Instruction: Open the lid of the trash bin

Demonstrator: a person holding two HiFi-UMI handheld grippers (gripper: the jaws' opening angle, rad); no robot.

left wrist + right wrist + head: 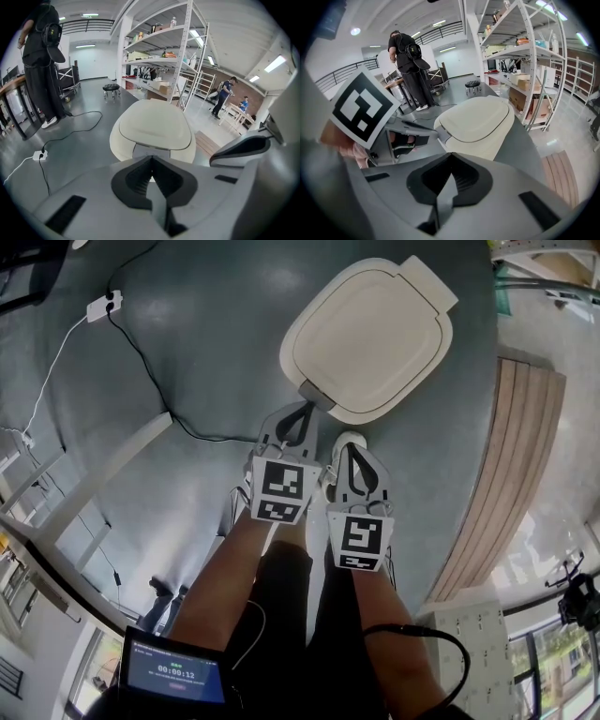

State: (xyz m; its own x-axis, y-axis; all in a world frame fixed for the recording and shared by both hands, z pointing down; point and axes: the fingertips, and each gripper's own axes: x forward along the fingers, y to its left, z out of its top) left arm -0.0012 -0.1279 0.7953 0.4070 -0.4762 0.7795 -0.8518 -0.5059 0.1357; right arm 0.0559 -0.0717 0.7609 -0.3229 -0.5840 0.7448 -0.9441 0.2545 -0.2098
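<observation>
- The left gripper (305,409) (151,160) is seen with its jaws brought together and nothing between them.
- Its tips are held just at the grey tab (317,395) (149,150) that sticks out of the near edge of the lid (370,334) (154,124); whether they touch cannot be told.
- The right gripper (349,440) (449,158) is likewise closed and empty, and is held just beside the bin's near rim, to the right of the tab (441,134).
- The trash bin is stood on the grey floor (187,352) straight ahead of both grippers, its cream lid (478,119) lying flat and shut.
- The lid's long axis is judged to run from the tab at the near side away and to the right, to the hinge block (427,282) at the far corner.
- The left gripper is the nearer one to the tab, so the opening is judged to fall to it.
- A press on the tab, or a lift under the near edge away from the person, is likely to be called for.
</observation>
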